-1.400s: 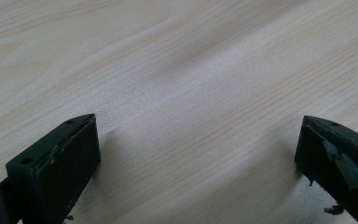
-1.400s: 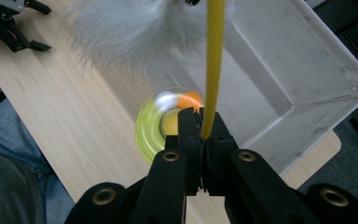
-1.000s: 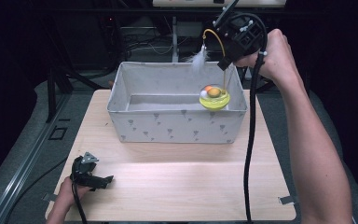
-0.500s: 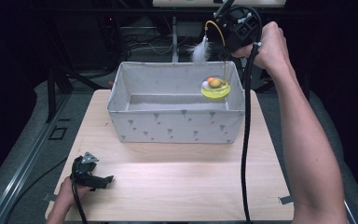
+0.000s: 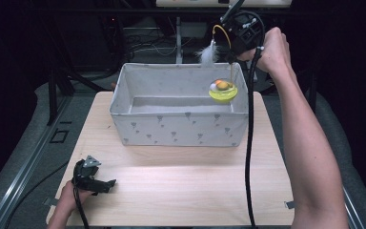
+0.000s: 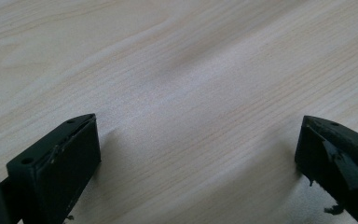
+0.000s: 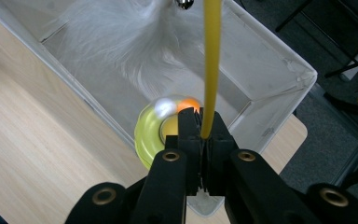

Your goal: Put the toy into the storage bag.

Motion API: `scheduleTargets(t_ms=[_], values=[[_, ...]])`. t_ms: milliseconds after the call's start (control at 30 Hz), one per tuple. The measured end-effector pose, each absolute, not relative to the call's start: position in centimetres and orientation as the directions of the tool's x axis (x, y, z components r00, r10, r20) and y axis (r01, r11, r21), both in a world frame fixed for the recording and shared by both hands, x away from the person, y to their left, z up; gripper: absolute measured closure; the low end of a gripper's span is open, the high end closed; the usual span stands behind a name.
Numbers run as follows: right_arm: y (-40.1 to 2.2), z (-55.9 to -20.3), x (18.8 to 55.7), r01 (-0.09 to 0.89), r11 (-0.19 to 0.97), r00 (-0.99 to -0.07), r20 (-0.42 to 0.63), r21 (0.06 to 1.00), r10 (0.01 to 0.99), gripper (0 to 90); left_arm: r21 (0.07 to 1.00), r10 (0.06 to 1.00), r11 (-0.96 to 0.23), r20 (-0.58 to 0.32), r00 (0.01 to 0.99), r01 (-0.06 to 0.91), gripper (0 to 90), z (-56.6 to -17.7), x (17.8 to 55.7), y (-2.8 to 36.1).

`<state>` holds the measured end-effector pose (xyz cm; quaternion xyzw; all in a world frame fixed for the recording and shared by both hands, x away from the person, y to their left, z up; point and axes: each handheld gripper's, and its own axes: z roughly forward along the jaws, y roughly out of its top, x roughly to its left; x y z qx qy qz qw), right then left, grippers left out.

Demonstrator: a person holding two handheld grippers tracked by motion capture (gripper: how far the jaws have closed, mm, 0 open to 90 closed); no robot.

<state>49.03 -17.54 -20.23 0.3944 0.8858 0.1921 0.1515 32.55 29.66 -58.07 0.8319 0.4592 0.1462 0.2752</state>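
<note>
A cat toy hangs over the right end of the grey fabric bin. It has a yellow dish base with an orange ball, a thin yellow wand and a white feather. My right gripper is high above the bin's far right corner, shut on the wand. In the right gripper view my right gripper pinches the wand, with the yellow base and feather below it. My left gripper rests on the wooden table at the near left. In the left gripper view my left gripper is open over bare wood.
The bin stands at the table's far middle, its inside showing a grey floor. A black cable trails down from my right gripper across the table's right side. Dark racks and cables stand behind the table.
My right hand has risen and moved away from me, lifting the toy higher above the bin. The left gripper has stayed put.
</note>
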Motion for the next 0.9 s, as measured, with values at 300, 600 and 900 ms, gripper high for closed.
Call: scheduleTargets(t_ms=[300,600,900], values=[[-17.8,-22.0,50.4,0.663,0.590,-0.623,-0.098,0.461,0.776,88.3,0.600,0.847,-0.422,-0.006,0.532,0.679,0.0,-58.1,32.5,29.6],[-18.0,-23.5,51.2,0.673,0.587,-0.621,-0.087,0.449,0.779,88.3,0.600,0.847,-0.421,-0.008,0.532,0.680,0.0,-58.2,32.5,29.6],[-18.2,-25.1,51.6,0.681,0.589,-0.623,-0.078,0.435,0.778,88.3,0.601,0.846,-0.422,-0.008,0.533,0.679,0.0,-58.2,32.5,29.6]])
